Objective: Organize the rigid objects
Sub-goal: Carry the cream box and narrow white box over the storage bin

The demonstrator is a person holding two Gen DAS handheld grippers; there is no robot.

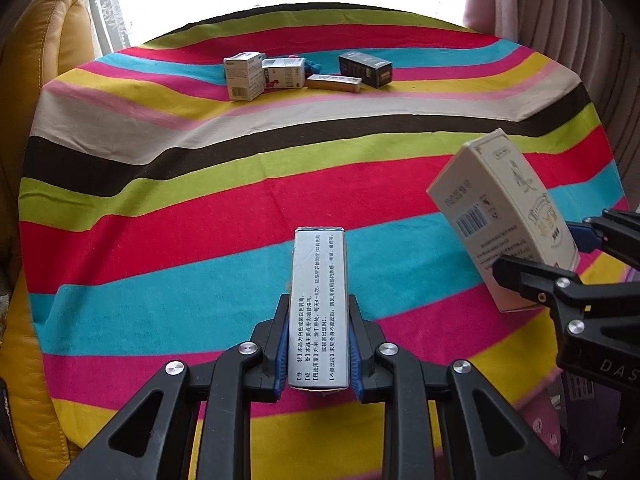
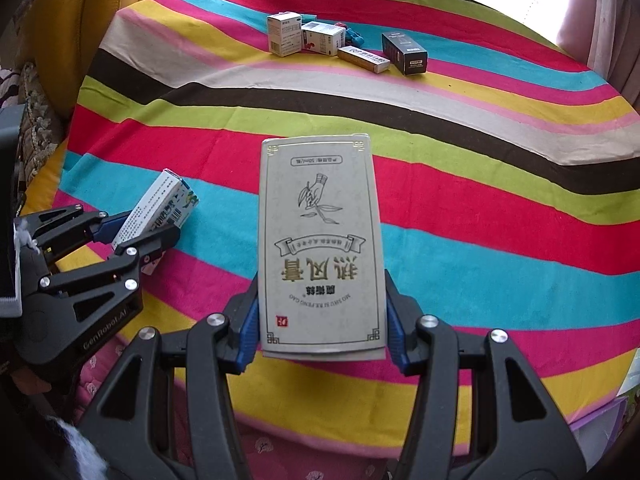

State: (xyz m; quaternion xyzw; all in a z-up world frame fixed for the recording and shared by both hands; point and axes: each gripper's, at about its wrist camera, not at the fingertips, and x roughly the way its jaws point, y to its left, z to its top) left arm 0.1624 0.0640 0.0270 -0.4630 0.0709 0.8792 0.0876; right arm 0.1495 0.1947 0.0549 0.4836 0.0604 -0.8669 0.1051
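Left tool (image 1: 319, 340): blue pads pinching the long sides of a narrow white box (image 1: 319, 308) printed with black text, box lifted clear of the striped cloth (image 1: 200, 208) that covers the counter. Right tool (image 2: 322, 320): pads pinching a wider cream box (image 2: 320, 248) with gold lettering and a line drawing of a hand with a sprig, likewise held above the cloth. Each tool shows in the other's view, the two near but apart, side by side at the near edge of the counter. Far side of counter, in a loose row left to right: upright white carton (image 1: 244, 76), second white carton (image 1: 284, 73) touching it, flat gold box (image 1: 334, 83), black box (image 1: 365, 69) at an angle. Small blue item behind the cartons, too small to identify. Yellow leather seat (image 1: 52, 32) at far left; curtain (image 1: 560, 20) at far right.
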